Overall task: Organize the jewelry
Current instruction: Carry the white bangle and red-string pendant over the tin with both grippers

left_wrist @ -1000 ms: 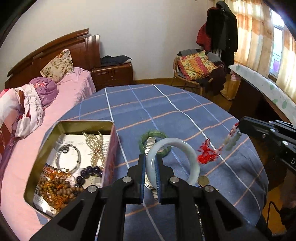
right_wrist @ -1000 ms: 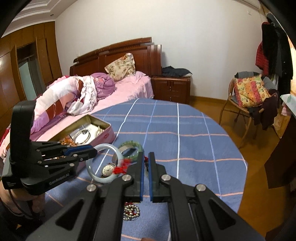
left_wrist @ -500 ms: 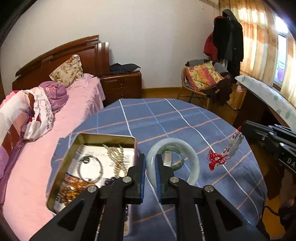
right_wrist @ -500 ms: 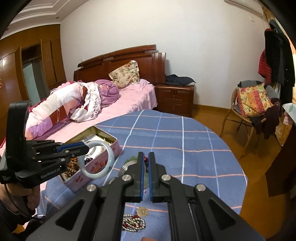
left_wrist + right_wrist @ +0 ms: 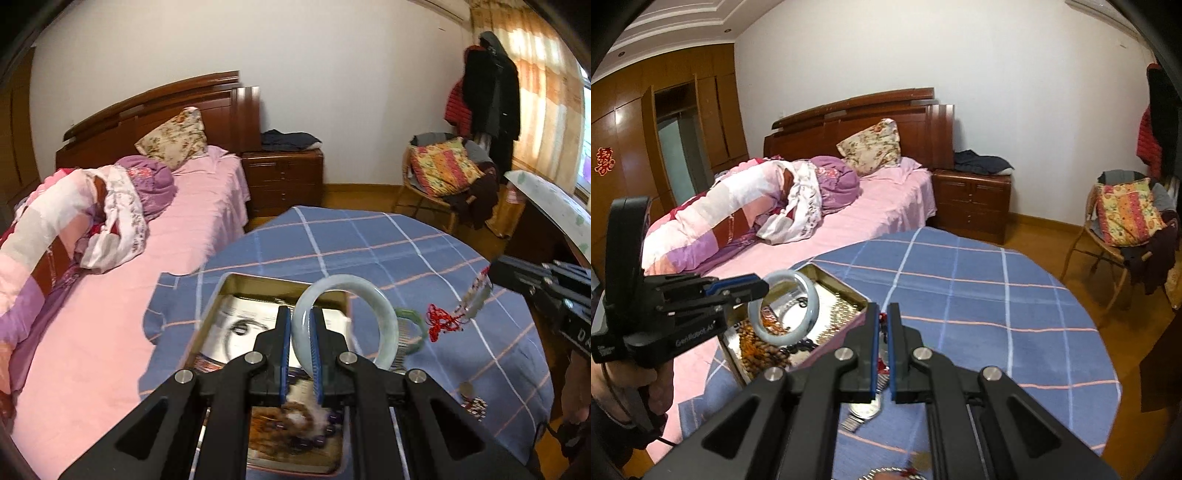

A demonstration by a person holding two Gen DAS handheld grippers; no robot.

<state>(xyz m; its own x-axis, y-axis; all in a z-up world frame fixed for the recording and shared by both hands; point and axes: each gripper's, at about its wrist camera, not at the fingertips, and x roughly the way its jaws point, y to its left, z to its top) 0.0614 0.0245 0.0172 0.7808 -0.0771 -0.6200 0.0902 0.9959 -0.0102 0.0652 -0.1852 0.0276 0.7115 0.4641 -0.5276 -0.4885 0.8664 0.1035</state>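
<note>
My left gripper [image 5: 299, 314] is shut on a pale jade bangle [image 5: 380, 314] and holds it upright over the open gold tin [image 5: 258, 278]. The right wrist view shows that same bangle [image 5: 783, 336] hanging above the tin [image 5: 846, 286], which holds beads and chains. My right gripper [image 5: 882, 310] is shut on a pendant with a red cord; only a bit of the red cord [image 5: 882, 318] shows between its fingers. In the left wrist view the pendant [image 5: 476, 299] and its red tassel [image 5: 441, 326] dangle above the blue checked tablecloth [image 5: 369, 240].
A green bangle [image 5: 413, 321] lies on the cloth just right of the tin. A wristwatch [image 5: 866, 410] lies under my right gripper. A coin [image 5: 466, 388] and a small bead chain [image 5: 476, 406] sit near the table's right edge. A pink bed [image 5: 129, 295] borders the table on the left.
Both grippers rose and moved left toward the tin. The pale bangle went from above the cloth to above the tin, and the pendant followed it.
</note>
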